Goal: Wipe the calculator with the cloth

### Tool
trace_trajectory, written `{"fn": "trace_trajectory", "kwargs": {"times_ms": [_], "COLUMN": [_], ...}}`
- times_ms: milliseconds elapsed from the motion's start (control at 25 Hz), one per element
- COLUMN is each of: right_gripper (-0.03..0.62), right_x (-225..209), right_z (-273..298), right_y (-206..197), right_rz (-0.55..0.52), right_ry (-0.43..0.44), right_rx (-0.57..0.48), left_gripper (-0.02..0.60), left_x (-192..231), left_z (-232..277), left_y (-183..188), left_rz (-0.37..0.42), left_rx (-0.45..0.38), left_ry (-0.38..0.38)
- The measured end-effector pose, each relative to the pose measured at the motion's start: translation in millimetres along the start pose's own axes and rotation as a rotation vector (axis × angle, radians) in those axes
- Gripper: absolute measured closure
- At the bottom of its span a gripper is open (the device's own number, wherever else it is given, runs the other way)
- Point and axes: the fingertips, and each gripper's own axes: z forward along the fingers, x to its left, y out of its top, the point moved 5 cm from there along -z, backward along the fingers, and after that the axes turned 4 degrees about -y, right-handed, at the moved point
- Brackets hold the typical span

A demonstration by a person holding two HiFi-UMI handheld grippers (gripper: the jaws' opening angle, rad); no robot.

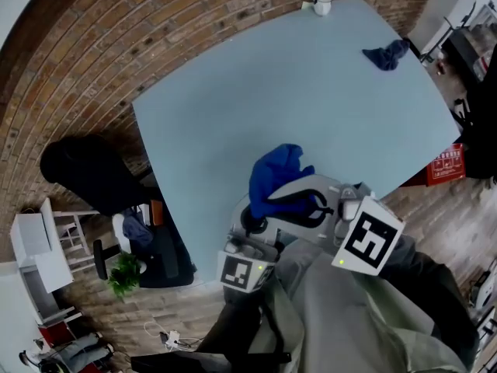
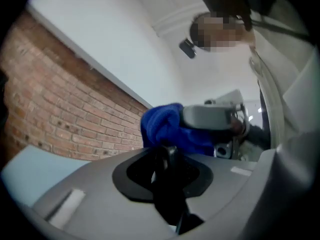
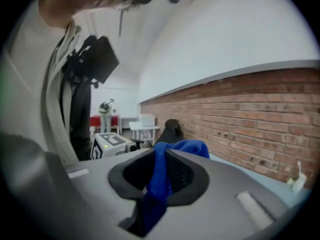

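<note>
My right gripper (image 1: 268, 202) (image 3: 162, 170) is shut on a bright blue cloth (image 1: 276, 173) (image 3: 159, 184), whose bunched end sticks up past the jaws. It hangs over the near edge of the light blue table (image 1: 272, 92). Close at its left, my left gripper (image 1: 252, 225) (image 2: 167, 156) is shut on a thin black thing seen edge-on, apparently the calculator (image 2: 169, 196). In the left gripper view the cloth (image 2: 160, 126) and the right gripper's grey body sit just beyond the jaws. Whether cloth and calculator touch is hidden.
A second, darker blue cloth (image 1: 386, 55) lies at the table's far right corner and a white cup (image 1: 321, 3) stands at the far edge. A black chair (image 1: 85, 169) and a potted plant (image 1: 123, 274) are left of the table. A brick wall runs behind.
</note>
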Motion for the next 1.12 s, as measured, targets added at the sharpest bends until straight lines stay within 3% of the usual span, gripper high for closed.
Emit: {"fn": "trace_trajectory", "kwargs": {"times_ms": [80, 120, 200, 280, 320, 400, 480, 560, 600, 680, 760, 800, 880, 1120], "right_gripper": [0.526, 0.526, 0.526, 0.528, 0.526, 0.527, 0.526, 0.526, 0.526, 0.526, 0.526, 0.526, 0.526, 0.526], "right_x": [16, 11, -19, -53, -61, -52, -22, 1, 2, -20, -52, -63, -65, -29], "right_z": [4, 2, -7, -19, -23, -21, -11, -4, -5, -17, -31, -36, -36, -53], "right_y": [4, 5, 0, -17, -22, -20, -10, -4, -3, -10, -26, -35, -50, -86], "right_rz": [-0.074, -0.080, 0.011, 0.171, 0.199, 0.197, 0.163, 0.138, 0.159, 0.256, 0.285, 0.284, 0.342, 0.621], "right_ry": [0.073, 0.068, -0.056, -0.225, -0.253, -0.182, -0.048, 0.025, 0.008, -0.118, -0.231, -0.237, -0.158, 0.161], "right_rx": [0.034, 0.006, -0.053, -0.022, -0.007, -0.015, -0.032, -0.060, -0.090, -0.139, -0.149, -0.154, -0.173, -0.194], "left_gripper": [0.512, 0.514, 0.514, 0.514, 0.514, 0.514, 0.514, 0.514, 0.514, 0.514, 0.514, 0.514, 0.514, 0.514], "left_x": [-10, -13, -19, -24, -25, -24, -18, -12, -9, -4, 4, 9, 19, 45], "left_z": [2, 2, 1, 0, 1, 1, 1, 1, -1, -4, -9, -13, -19, -46], "left_y": [-2, -2, -2, -1, -1, -3, -4, -2, -1, 6, 13, 15, 16, 4], "left_rz": [0.124, 0.157, 0.188, 0.211, 0.220, 0.207, 0.156, 0.102, 0.077, 0.007, -0.123, -0.204, -0.345, -0.620], "left_rx": [0.060, 0.073, 0.076, 0.068, 0.065, 0.061, 0.047, 0.019, 0.003, -0.054, -0.144, -0.187, -0.254, -0.361], "left_ry": [-0.009, -0.007, 0.000, -0.002, -0.004, -0.001, 0.016, 0.029, 0.029, 0.018, 0.002, -0.005, -0.010, -0.043]}}
